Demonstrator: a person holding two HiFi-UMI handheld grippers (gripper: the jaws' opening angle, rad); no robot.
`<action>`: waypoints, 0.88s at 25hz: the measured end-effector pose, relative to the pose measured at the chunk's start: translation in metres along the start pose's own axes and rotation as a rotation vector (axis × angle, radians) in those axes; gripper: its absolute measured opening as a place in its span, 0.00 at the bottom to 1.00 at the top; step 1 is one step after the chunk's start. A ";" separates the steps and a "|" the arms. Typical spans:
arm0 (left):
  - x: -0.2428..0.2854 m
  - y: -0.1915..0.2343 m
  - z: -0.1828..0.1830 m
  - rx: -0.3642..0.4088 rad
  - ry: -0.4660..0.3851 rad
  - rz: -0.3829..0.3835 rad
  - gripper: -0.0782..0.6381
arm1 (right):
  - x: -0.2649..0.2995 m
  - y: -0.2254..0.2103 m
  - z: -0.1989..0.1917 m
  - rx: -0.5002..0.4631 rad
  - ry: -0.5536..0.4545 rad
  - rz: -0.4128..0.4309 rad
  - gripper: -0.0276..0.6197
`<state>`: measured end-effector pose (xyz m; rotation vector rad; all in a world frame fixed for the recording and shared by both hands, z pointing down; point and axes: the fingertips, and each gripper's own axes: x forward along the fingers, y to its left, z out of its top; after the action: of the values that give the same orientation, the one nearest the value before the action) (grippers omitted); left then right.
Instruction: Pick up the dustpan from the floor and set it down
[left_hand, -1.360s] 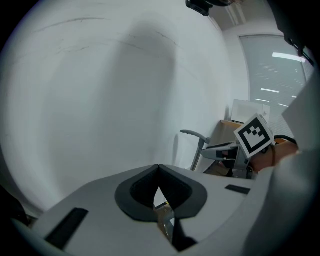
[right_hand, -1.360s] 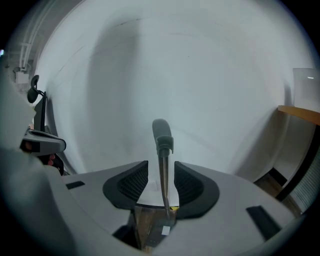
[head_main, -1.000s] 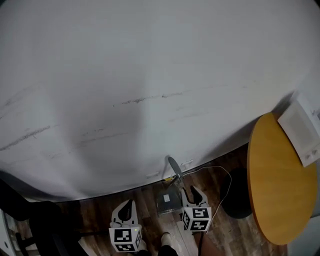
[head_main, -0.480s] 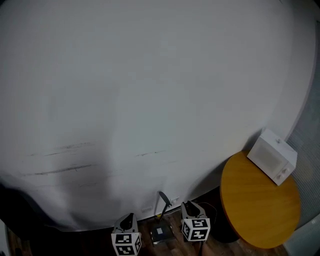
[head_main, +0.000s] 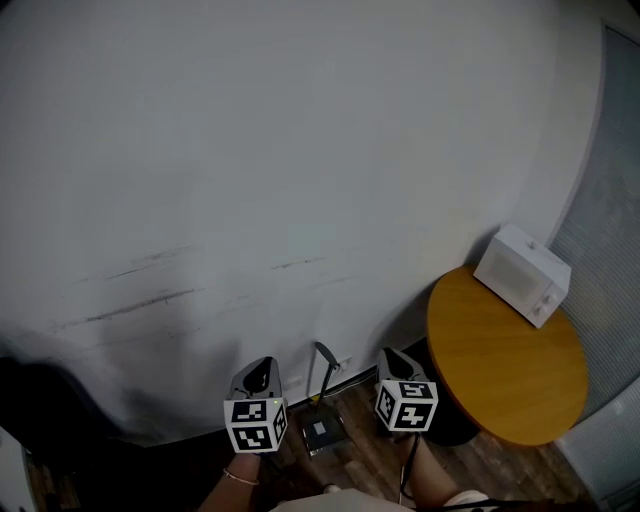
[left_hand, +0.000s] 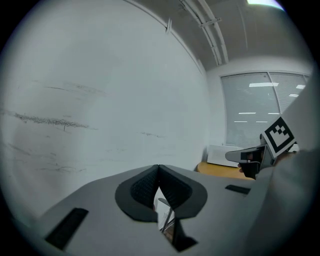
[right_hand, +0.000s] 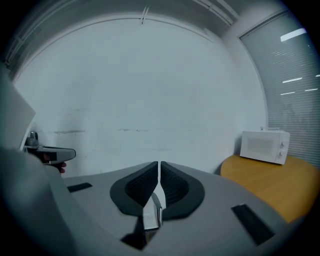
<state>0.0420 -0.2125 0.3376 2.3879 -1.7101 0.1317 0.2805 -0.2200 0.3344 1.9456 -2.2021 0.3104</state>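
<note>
The grey dustpan (head_main: 322, 432) stands on the wooden floor by the white wall, its long handle (head_main: 325, 362) pointing up. It also shows low through the jaw gap as the dustpan (left_hand: 167, 220) and the dustpan (right_hand: 151, 212). My left gripper (head_main: 262, 368) hangs to its left and above it, pads together with nothing between them, as my left gripper (left_hand: 158, 170) shows. My right gripper (head_main: 392, 358) hangs to its right; its jaws have just been closing and now meet on nothing, seen in my right gripper (right_hand: 159, 165). Neither touches the dustpan.
A round orange table (head_main: 500, 370) stands at the right with a white microwave (head_main: 522, 273) on it. A thin cable (head_main: 408, 462) hangs below the right gripper. The white wall (head_main: 300, 150) fills the view ahead; blinds (head_main: 610, 220) cover the far right.
Both grippers have risen from floor level, away from the dustpan, which stays on the floor. The head view has tilted up, so the table and microwave show more fully.
</note>
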 end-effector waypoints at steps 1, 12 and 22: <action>-0.002 -0.001 -0.001 -0.001 0.001 -0.003 0.13 | -0.004 0.000 -0.001 0.002 0.002 -0.007 0.11; 0.001 -0.014 -0.010 0.028 0.028 -0.021 0.13 | -0.016 -0.013 -0.018 0.018 0.031 -0.063 0.09; 0.017 -0.033 -0.010 0.040 0.031 -0.011 0.13 | -0.005 -0.028 -0.020 0.013 0.041 -0.034 0.09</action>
<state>0.0786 -0.2155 0.3473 2.4106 -1.6960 0.2019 0.3090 -0.2131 0.3527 1.9630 -2.1448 0.3563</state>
